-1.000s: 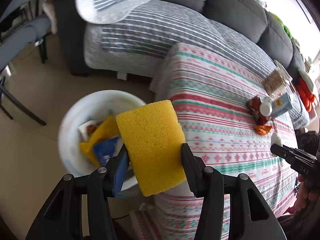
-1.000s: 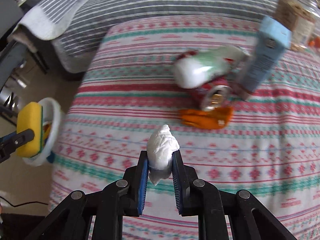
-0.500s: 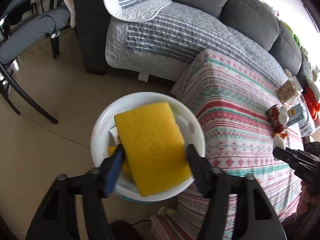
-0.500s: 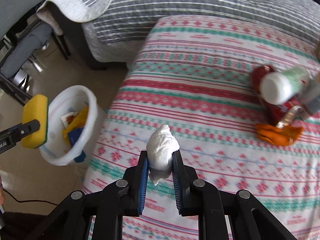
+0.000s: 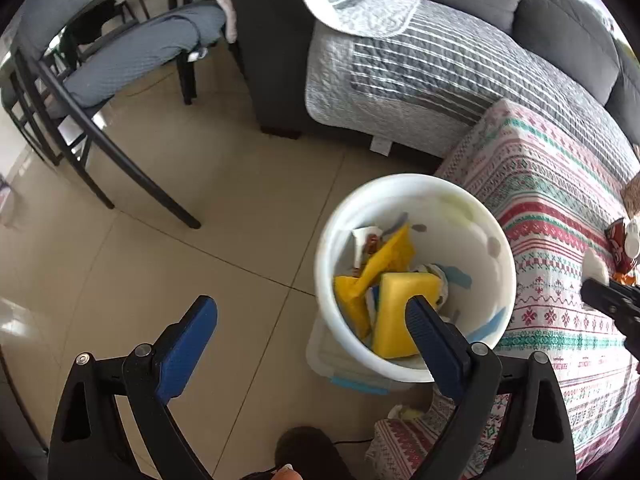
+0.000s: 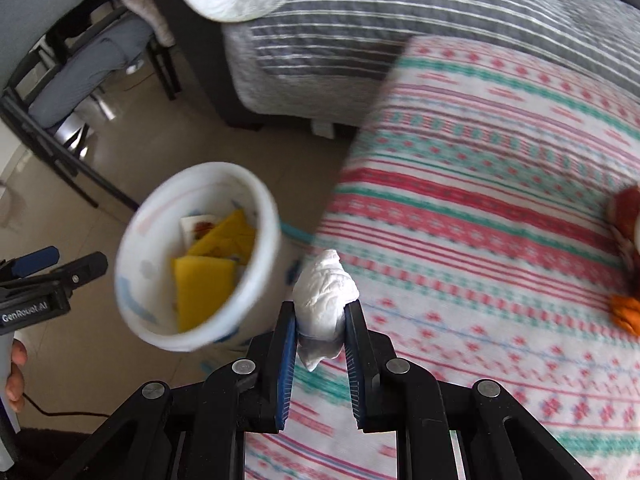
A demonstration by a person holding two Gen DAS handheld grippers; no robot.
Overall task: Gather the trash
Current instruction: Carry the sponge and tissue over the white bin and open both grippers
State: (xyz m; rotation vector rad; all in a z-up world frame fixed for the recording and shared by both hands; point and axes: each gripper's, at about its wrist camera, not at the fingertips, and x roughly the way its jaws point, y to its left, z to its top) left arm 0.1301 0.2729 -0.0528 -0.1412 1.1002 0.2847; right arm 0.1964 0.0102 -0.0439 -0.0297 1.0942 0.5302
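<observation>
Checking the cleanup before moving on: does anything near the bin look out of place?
Yes. A small pale crumpled scrap lies on the floor beside the white plastic trash bucket, not in it, by the patterned cloth's hem.

Left gripper point(image 5: 312, 320): black plastic linkage arms, silver round screws at the pivots, blue ribbed pads on both fingers point(image 5: 188, 340); white "GenRobot.AI" lettering on its side in the right wrist view. Right gripper point(image 6: 320, 344): same black frame, silver screws, blue pads. Bare-skinned hand point(image 6: 16, 376) on a white handle, black cable trailing.
</observation>
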